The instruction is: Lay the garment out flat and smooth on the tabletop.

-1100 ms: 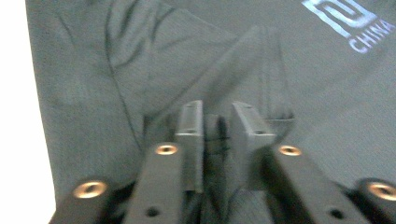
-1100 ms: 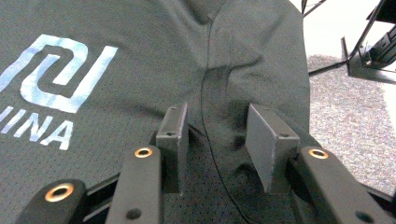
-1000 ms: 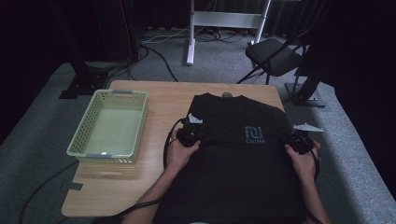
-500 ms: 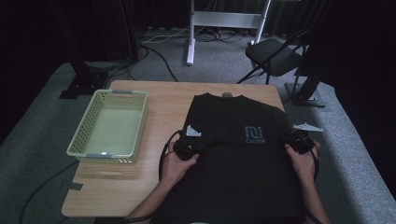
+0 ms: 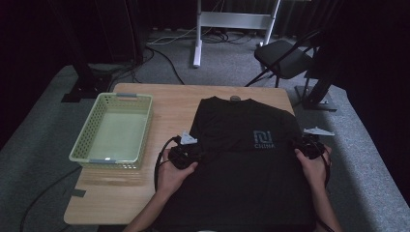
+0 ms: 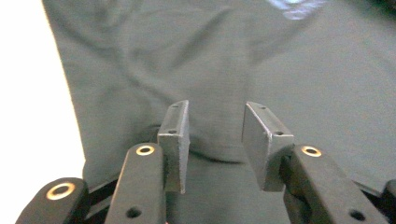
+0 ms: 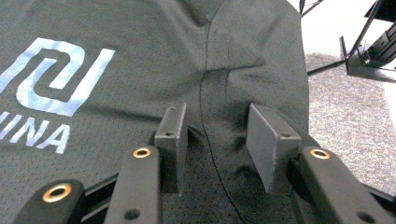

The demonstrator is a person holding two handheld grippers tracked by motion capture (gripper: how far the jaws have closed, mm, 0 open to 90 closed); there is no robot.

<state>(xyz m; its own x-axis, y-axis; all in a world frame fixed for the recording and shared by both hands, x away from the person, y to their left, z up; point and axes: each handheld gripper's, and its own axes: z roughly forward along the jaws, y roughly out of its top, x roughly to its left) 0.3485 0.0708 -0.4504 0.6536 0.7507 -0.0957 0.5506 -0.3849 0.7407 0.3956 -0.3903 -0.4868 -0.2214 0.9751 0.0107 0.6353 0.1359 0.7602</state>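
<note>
On the light wooden table [image 5: 125,193], a black short-sleeved T-shirt with a pale chest logo [image 5: 251,159] lies spread flat, at 3 o'clock from the pale green perforated plastic basket [image 5: 112,129]. The left gripper [image 5: 186,153] sits at the shirt's 9 o'clock edge, its jaws having just been opening, cloth beneath but unpinched. The right gripper [image 5: 309,146], at 3 o'clock, stands wide over a seam.
</note>
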